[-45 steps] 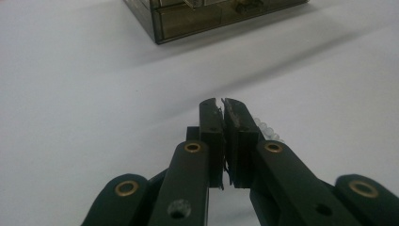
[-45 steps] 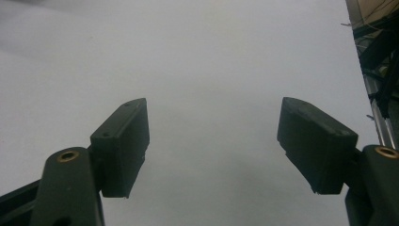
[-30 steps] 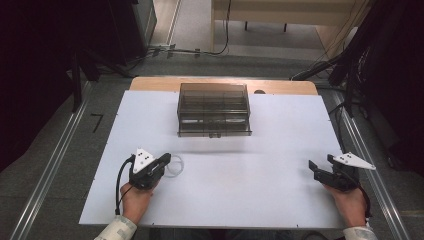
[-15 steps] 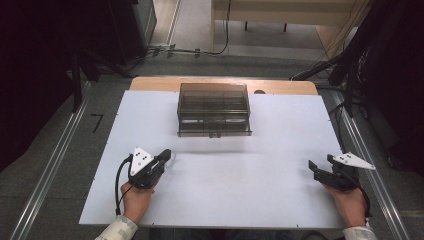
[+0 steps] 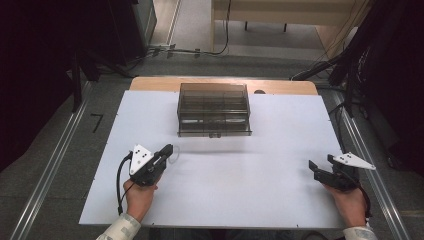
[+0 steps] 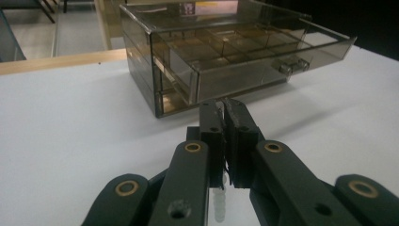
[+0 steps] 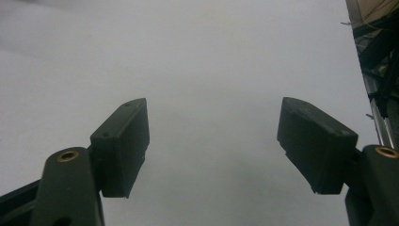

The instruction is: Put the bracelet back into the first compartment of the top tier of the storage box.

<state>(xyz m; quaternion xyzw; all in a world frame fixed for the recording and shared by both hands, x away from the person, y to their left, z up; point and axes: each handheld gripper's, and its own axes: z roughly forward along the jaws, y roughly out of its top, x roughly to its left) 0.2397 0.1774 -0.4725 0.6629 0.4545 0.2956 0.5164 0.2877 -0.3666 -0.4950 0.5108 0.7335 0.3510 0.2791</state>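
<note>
A smoky see-through drawer box stands at the table's far middle, its drawer pulled partly out toward me. My left gripper rests at the near left and points at the box; its jaws are shut, pad against pad. A faint clear thing lies at its tips; I cannot tell whether it is held. My right gripper sits at the near right on the white table, open, with nothing between its fingers.
The white tabletop stretches between the two grippers and the box. A wooden strip runs along the far edge. Metal rails flank the table, and cables lie on the floor behind.
The left gripper has edged a little toward the box. The clear loop beside its tips shows less than before. The right gripper has stayed put.
</note>
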